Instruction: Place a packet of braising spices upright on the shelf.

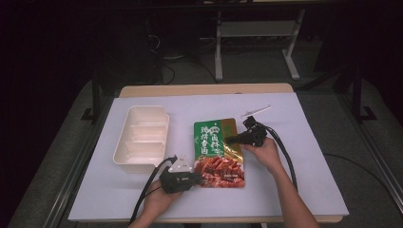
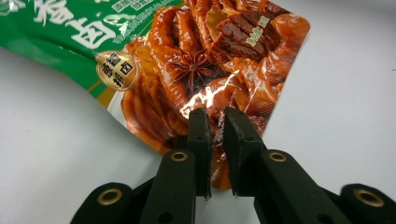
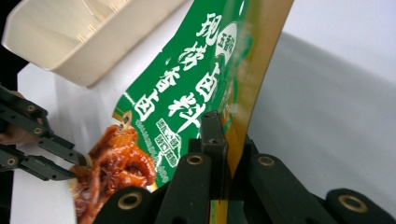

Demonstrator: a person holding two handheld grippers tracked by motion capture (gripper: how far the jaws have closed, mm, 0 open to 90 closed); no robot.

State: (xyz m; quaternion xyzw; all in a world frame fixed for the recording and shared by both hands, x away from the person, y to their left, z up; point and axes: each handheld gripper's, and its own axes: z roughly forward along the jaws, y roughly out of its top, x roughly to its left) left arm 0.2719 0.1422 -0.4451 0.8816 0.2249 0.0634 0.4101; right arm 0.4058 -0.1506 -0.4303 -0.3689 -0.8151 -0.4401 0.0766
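A flat food packet [image 1: 216, 142], green on top with a red picture of braised meat below, lies on the white table cover. My left gripper [image 1: 198, 176] is at its near left corner. In the left gripper view the jaws [image 2: 217, 119] stand a narrow gap apart, with the packet's [image 2: 196, 60] foil edge between them and the pads not pressing. My right gripper [image 1: 229, 139] comes in from the right at mid-height. There the packet [image 3: 187, 93] tilts up, and my right gripper [image 3: 229, 133] is shut on its gold side strip. The left gripper [image 3: 78, 163] also shows at the packet's lower corner.
A cream tray [image 1: 124, 137] with dividers, nothing in it, sits left of the packet; its wall [image 3: 70, 51] looms close in the right gripper view. A small white strip [image 1: 255, 111] lies behind the right hand. The white cover [image 1: 309, 166] stretches right and toward the near edge.
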